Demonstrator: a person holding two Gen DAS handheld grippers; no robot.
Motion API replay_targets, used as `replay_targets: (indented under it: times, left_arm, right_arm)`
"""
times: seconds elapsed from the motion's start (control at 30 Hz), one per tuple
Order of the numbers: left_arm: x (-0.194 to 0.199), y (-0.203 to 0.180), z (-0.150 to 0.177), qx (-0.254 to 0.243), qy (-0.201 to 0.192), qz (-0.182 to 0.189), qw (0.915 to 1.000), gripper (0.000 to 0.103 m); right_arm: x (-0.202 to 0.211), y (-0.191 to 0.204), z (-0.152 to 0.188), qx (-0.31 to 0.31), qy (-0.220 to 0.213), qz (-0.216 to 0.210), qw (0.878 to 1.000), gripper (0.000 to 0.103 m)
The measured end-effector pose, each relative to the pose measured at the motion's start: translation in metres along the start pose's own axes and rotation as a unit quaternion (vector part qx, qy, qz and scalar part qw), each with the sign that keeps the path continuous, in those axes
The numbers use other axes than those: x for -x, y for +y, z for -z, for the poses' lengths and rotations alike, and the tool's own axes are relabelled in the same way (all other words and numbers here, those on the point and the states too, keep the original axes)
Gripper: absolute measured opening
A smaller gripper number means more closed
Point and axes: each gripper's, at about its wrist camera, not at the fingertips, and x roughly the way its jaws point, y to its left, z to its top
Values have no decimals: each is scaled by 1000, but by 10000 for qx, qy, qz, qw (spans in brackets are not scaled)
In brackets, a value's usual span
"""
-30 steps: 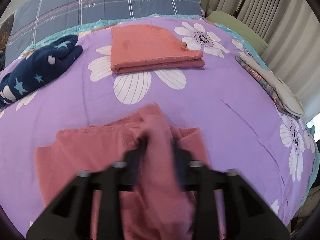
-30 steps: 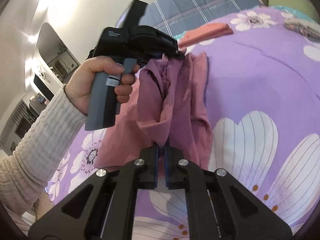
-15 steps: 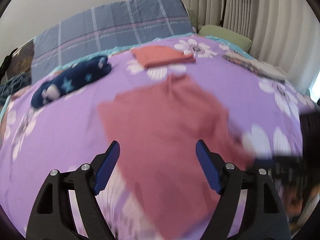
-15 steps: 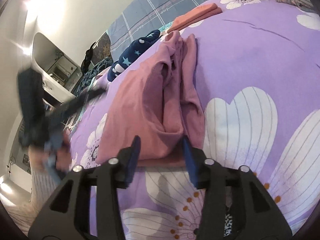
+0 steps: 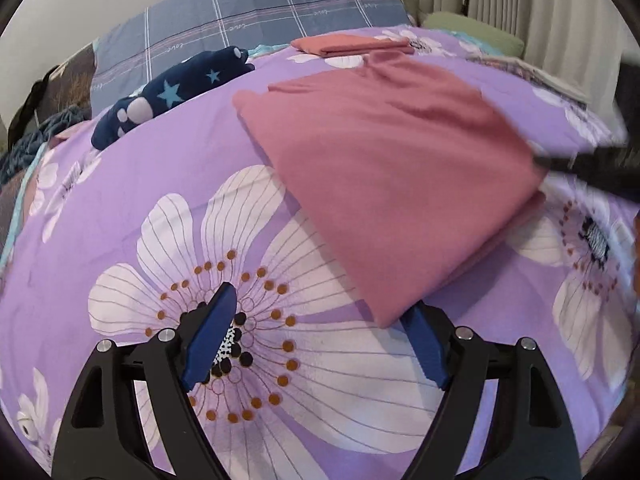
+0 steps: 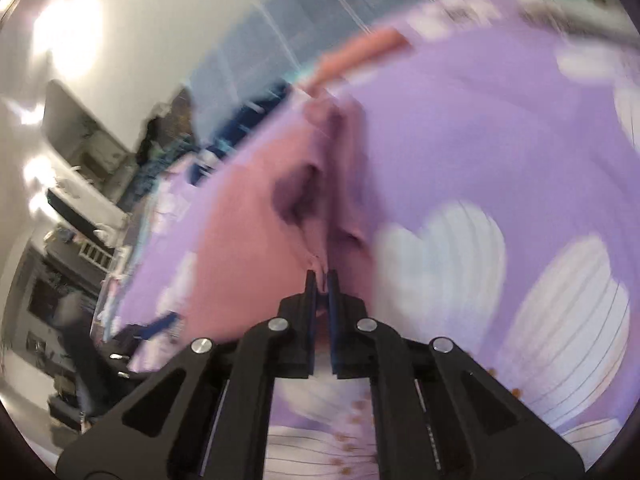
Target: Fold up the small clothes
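The left gripper (image 5: 320,332) pointed steeply down at the purple flowered bedspread (image 5: 120,184), its jaws wide apart with nothing between them, and the near corner of the pink garment (image 5: 380,160) lay just beside its right finger. The right gripper (image 6: 322,280) also pointed downward, and its jaws, which had just been closing, were together and pinched on a bunched edge of the same garment, though this view was blurred. The garment was soft, matte cloth lying folded flat on the bedspread, with a smooth top layer and a rumpled right edge.
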Motion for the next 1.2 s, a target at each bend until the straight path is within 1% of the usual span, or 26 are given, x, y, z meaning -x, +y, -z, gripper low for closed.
replay_targets:
  times: [0.07,0.13,0.17,0.23,0.3,0.37,0.4,0.43,0.47,0.5,0.53,0.57,0.6,0.63,0.67,0.7,0.77,0.8,0.83,0.9,0.97,1.03,1.07,1.1,1.17,1.2]
  left_arm:
    - [3,-1,2,-120,-26,-66,9999,80]
    - [7,-2,5,-204,-34,-50,9998,73]
    - [10,-1,7,-197,-32,-10,9998,68]
    - [17,-2,9,-136,-40,124,9998,56]
    - [25,-4,6,-75,-89,363,9993,25]
    - [40,-9,-1,-18,-295,778,9965,11]
    - [47,-12,-4,-10,-434,968,9944,11]
    - [54,-14,-8,-25,-594,1173,9913,11]
    - [59,-18,-11,-74,-716,1380,9878,11]
    - [59,-22,-13,-148,-756,1437,9866,12]
    - [55,-25,-14,-202,-735,1350,9879,12]
    - [41,-28,-14,-274,-555,1147,9915,12]
    - [26,-30,-11,-312,-266,1060,9935,12]
    - [3,-28,-6,-283,157,961,9948,12]
    - [-5,-27,-2,-226,240,974,9947,12]
    - [-3,-24,0,-138,85,1069,9941,12]
    - [7,-23,-9,-148,76,1176,9929,12]
    - [13,-23,-15,-177,-84,1216,9924,12]
    - [19,-24,-21,-217,-241,1266,9914,12]
    - [22,-25,-36,-296,-387,1341,9898,14]
    - [11,-31,-45,-326,-341,1419,9888,18]
    - [-11,-42,-46,-313,-89,1685,9852,19]
    - [-21,-48,-45,-317,33,1767,9838,21]
    - [-29,-54,-43,-325,105,1804,9830,26]
    - [-32,-65,-40,-369,-95,1793,9831,31]
    - [-32,-69,-41,-429,-110,1799,9827,34]
  right_arm:
    - [-2,-7,6,-34,24,-24,10000,7]
    - [8,1,6,228,-74,1,9997,11]
    - [14,6,5,365,-155,8,9992,13]
    - [24,16,0,623,-334,-57,9975,13]
    - [29,25,-6,884,-438,-140,9950,14]
    - [27,32,-9,1021,-367,-265,9937,14]
    - [23,34,-9,1047,-276,-302,9937,14]
    - [13,34,-7,1090,-116,-185,9938,14]
    - [3,34,-8,1112,19,70,9938,14]
    - [-7,29,-5,1102,176,431,9928,14]
    - [-17,23,-2,1054,291,752,9912,14]
    - [-17,19,0,1020,237,701,9920,13]
    - [-14,19,0,1030,229,675,9921,13]
    - [-10,21,-1,1084,276,691,9913,13]
    - [-4,24,-4,1130,262,670,9910,16]
    - [3,27,-8,1210,196,638,9904,17]
    - [16,37,-24,1495,-61,620,9868,17]
    - [20,43,-39,1627,-197,637,9844,19]
    - [21,46,-50,1676,-254,608,9837,23]
    - [15,53,-78,1788,-305,431,9825,39]
    - [-6,55,-112,1720,-333,373,9838,46]
    - [-32,54,-137,1530,-184,323,9875,48]
    - [-47,55,-146,1464,-87,286,9888,54]
    - [-62,55,-153,1406,-3,280,9897,59]
    - [-90,56,-164,1357,96,426,9898,59]
    - [-100,58,-166,1384,88,477,9892,53]
